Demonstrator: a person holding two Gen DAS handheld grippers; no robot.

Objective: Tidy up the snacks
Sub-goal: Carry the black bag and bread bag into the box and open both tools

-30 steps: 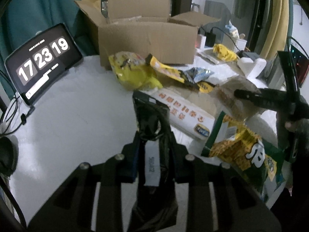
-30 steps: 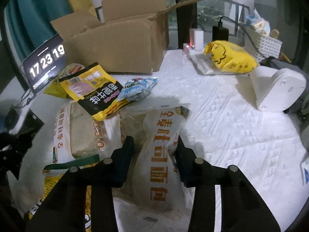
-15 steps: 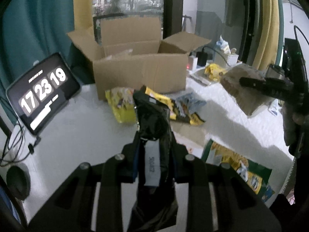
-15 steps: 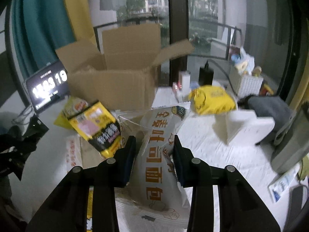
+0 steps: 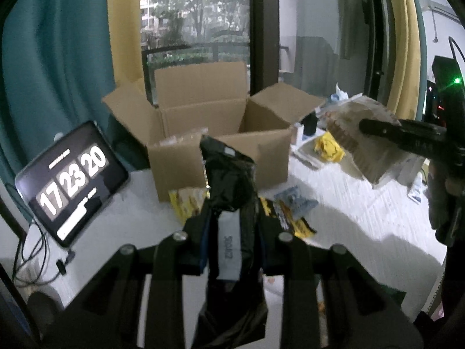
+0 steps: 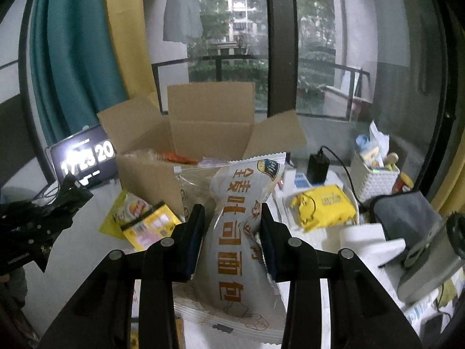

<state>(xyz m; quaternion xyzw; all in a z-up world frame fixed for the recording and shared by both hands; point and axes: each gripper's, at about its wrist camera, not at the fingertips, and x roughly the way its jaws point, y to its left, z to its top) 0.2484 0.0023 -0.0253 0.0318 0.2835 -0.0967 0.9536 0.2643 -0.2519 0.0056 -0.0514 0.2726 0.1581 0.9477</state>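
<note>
both held packs now ride higher than a second ago: left gripper (image 5: 232,226) fingers pinching crinkled black foil pouch (image 5: 229,180), right gripper (image 6: 231,229) fingers pinching white printed bread bag (image 6: 241,218); open brown cardboard box (image 5: 221,133) likely next.

Black snack bag (image 5: 229,192) stood upright between left claw's (image 5: 232,232) fingers, clamped at middle, crumpled top above fingertips, white label strip down front, tail hanging below. White bread bag (image 6: 241,232) with orange lettering pinched between right claw's (image 6: 232,229) pads, serrated top edge pointing ahead, clear window showing bread at left. Open cardboard box (image 5: 215,133) sat ahead of both claws, flaps spread, packets visible inside. Yellow packets (image 6: 145,221) and blue packet (image 5: 296,203) lay on table below claws, near box front.
</note>
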